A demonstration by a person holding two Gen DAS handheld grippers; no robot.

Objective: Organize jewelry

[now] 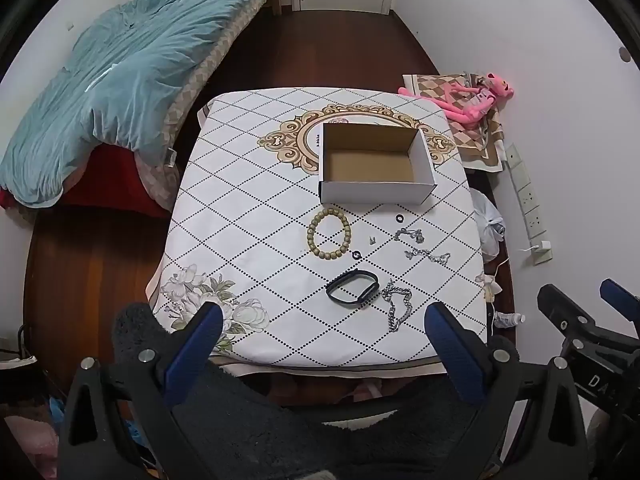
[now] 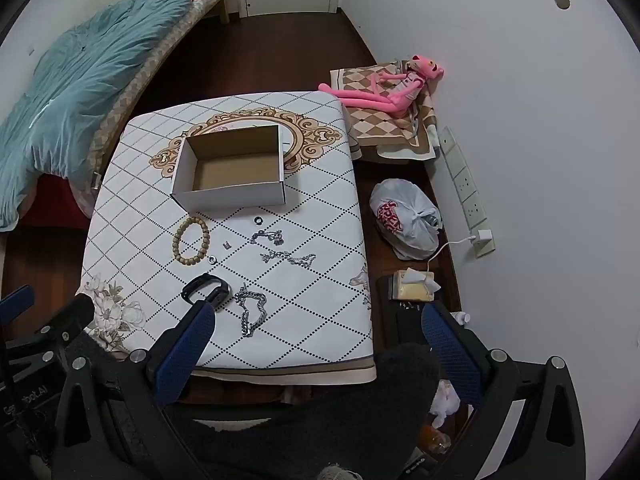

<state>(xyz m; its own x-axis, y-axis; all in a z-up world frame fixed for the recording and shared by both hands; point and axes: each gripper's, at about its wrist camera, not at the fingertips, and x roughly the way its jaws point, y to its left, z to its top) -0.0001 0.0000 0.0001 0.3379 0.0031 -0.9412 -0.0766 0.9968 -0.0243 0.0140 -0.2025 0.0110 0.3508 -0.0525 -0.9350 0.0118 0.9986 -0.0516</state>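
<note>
left tool (image 1: pixel 322 338): fingers spread wide apart, nothing btwn them, hanging over the near edge of the tabletop (image 1: pixel 256 216)
right tool (image 2: pixel 318 338): also wide apart, holding nothing, sits off to the right of the left tool, half past the tabletop's right edge
box (image 1: pixel 376 160): open cardboard box, white outside, brown inside, far ahead of both tools, nothing visible in it
bead bracelet (image 1: pixel 329 236): wooden beads, lying flat ahead of the left tool, just short of the box's front left corner
black band (image 1: pixel 353 287): closest piece to the left tool, a bit right of its centre; in the right cam its near end is partly behind that tool's left finger (image 2: pixel 186 344)
chunky chain (image 1: pixel 396 308): silver, just right of the black band, straight ahead of the left tool's right finger (image 1: pixel 454 354)
thin chains (image 1: pixel 420 246): two small silver tangles, further out, btwn chunky chain and box
small rings (image 1: pixel 399 219): one near the box front, another (image 1: pixel 356 256) by the bead bracelet, plus a tiny metal bit (image 1: pixel 372 239) btwn them, can't tell what it is
pink plush (image 2: pixel 384 88): far right ahead of the right tool, off the tabletop, against the wall
</note>
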